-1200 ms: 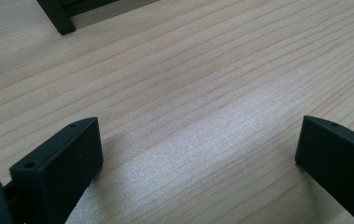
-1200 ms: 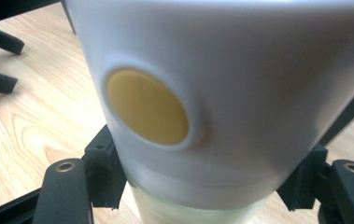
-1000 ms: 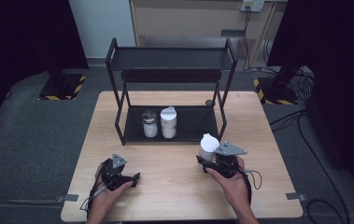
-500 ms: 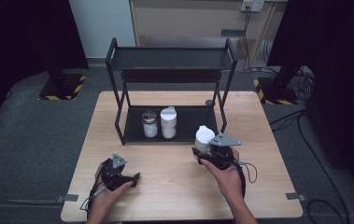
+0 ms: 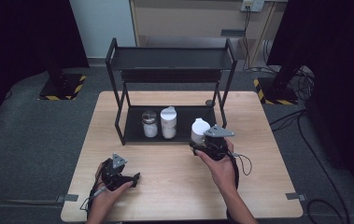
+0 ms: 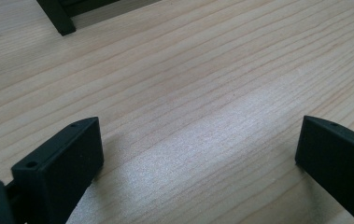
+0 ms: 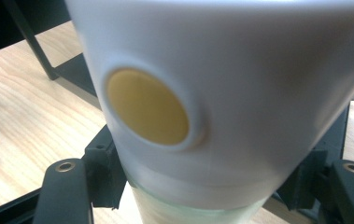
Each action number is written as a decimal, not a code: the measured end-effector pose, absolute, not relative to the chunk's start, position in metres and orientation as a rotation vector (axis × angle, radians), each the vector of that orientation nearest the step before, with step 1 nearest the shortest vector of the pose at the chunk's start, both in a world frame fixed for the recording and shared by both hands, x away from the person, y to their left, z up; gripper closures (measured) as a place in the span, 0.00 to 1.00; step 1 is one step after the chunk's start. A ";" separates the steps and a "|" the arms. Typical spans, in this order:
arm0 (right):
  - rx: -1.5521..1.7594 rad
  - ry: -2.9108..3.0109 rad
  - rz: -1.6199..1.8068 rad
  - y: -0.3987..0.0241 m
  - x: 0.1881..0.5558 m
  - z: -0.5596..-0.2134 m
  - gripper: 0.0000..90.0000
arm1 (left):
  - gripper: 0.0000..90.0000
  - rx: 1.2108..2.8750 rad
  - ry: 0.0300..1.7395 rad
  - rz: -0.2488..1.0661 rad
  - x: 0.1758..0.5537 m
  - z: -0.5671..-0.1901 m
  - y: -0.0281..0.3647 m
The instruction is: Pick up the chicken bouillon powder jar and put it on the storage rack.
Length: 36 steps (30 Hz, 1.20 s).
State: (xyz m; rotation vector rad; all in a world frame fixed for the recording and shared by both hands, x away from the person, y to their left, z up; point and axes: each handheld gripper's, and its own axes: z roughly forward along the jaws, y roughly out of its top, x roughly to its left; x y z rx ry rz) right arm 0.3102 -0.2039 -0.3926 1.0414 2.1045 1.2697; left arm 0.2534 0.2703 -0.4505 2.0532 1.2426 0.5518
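My left gripper (image 5: 132, 177) rests near the front-left corner of the wooden table (image 5: 268, 186), jaws spread wide over bare wood, pinching nothing; in the left gripper view the grain runs clear between them.

Moving right, the black two-tier rack (image 5: 172, 58) stands toward the table's back edge. On its lower shelf, near the left end, sit a glass jar with a metal lid (image 5: 150, 123) and, just beside it, a white-capped container (image 5: 168, 122).

Further right, my right gripper (image 5: 198, 148) pinches a white-lidded shaker jar (image 5: 200, 129) by its pale body, holding it upright at the front edge of the lower shelf, toward its right end. In the right gripper view the white lid (image 7: 240, 70) with its round yellow disc (image 7: 146, 106) looms close.

I judge I am shelving this jar. The risks: the tall lid could clip the upper shelf or the right front post if I push in too high or too far right, and swinging left could knock the white-capped container. The grip sits low on a smooth body, so a bump could tip the jar in my jaws.
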 end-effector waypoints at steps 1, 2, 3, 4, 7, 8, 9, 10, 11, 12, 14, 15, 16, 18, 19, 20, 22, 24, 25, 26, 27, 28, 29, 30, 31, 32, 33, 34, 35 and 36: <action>1.042 2.104 1.269 -0.202 0.312 -0.393 0.35 | 0.00 2.054 1.242 0.552 0.253 -0.450 0.270; 1.043 2.102 1.272 -0.201 0.314 -0.394 0.35 | 0.00 2.053 1.243 0.552 0.253 -0.450 0.270; 1.042 2.101 1.272 -0.200 0.316 -0.395 0.35 | 0.00 2.054 1.242 0.552 0.253 -0.450 0.270; 1.045 2.100 1.272 -0.199 0.318 -0.395 0.35 | 0.00 2.053 1.243 0.552 0.253 -0.450 0.270; 1.049 2.099 1.268 -0.195 0.322 -0.397 0.35 | 0.00 2.054 1.242 0.552 0.253 -0.450 0.270; 1.051 2.098 1.264 -0.194 0.324 -0.398 0.35 | 0.00 2.054 1.242 0.552 0.253 -0.450 0.270; 1.053 2.096 1.261 -0.192 0.325 -0.398 0.35 | 0.00 2.054 1.242 0.552 0.253 -0.450 0.270; 1.053 2.093 1.258 -0.191 0.327 -0.399 0.35 | 0.00 2.054 1.242 0.552 0.253 -0.450 0.270; 1.057 2.092 1.256 -0.191 0.329 -0.400 0.35 | 0.00 2.054 1.242 0.552 0.253 -0.450 0.270; 1.063 2.090 1.254 -0.190 0.330 -0.400 0.35 | 0.00 2.054 1.242 0.552 0.253 -0.450 0.270; 1.069 2.085 1.253 -0.188 0.334 -0.401 0.35 | 0.00 2.054 1.242 0.552 0.253 -0.450 0.270; 1.069 2.082 1.252 -0.188 0.335 -0.402 0.35 | 0.00 2.054 1.242 0.552 0.253 -0.450 0.270; 1.066 2.079 1.251 -0.187 0.337 -0.403 0.35 | 0.00 2.054 1.242 0.552 0.253 -0.450 0.270; 1.067 2.076 1.247 -0.186 0.340 -0.403 0.35 | 0.00 2.054 1.242 0.552 0.253 -0.450 0.270; 1.071 2.075 1.245 -0.185 0.341 -0.403 0.35 | 0.00 2.054 1.242 0.552 0.254 -0.450 0.270; 1.073 2.073 1.243 -0.184 0.343 -0.404 0.35 | 0.00 2.054 1.242 0.552 0.253 -0.450 0.270; 1.075 2.070 1.240 -0.184 0.345 -0.404 0.35 | 0.00 2.054 1.242 0.552 0.253 -0.450 0.270; 1.080 2.068 1.236 -0.183 0.348 -0.405 0.35 | 0.00 2.054 1.242 0.552 0.254 -0.450 0.270; 1.083 2.066 1.236 -0.182 0.349 -0.405 0.35 | 0.00 2.054 1.242 0.552 0.253 -0.450 0.270; 1.090 2.064 1.237 -0.182 0.351 -0.406 0.35 | 0.00 2.054 1.242 0.552 0.253 -0.450 0.270; 1.093 2.062 1.237 -0.181 0.352 -0.406 0.35 | 0.00 2.054 1.243 0.552 0.253 -0.450 0.270; 1.095 2.061 1.237 -0.180 0.354 -0.407 0.35 | 0.00 2.054 1.242 0.552 0.253 -0.450 0.270; 1.100 2.059 1.237 -0.180 0.355 -0.408 0.35 | 0.00 2.054 1.242 0.552 0.253 -0.450 0.270; 1.104 2.059 1.236 -0.179 0.356 -0.408 0.35 | 0.00 2.054 1.242 0.552 0.253 -0.450 0.270; 1.104 2.059 1.234 -0.178 0.358 -0.409 0.35 | 0.00 2.054 1.242 0.552 0.253 -0.450 0.270; 1.108 2.059 1.232 -0.178 0.359 -0.409 0.35 | 0.00 2.054 1.242 0.552 0.253 -0.450 0.270; 1.107 2.058 1.230 -0.177 0.361 -0.410 0.35 | 0.00 2.054 1.242 0.552 0.253 -0.450 0.270; 1.107 2.058 1.227 -0.177 0.362 -0.410 0.35 | 0.00 2.053 1.242 0.552 0.253 -0.450 0.270; 1.111 2.057 1.227 -0.176 0.363 -0.410 0.35 | 0.00 2.054 1.242 0.552 0.253 -0.450 0.270; 1.112 2.056 1.225 -0.175 0.365 -0.410 0.35 | 0.00 2.054 1.242 0.552 0.253 -0.450 0.270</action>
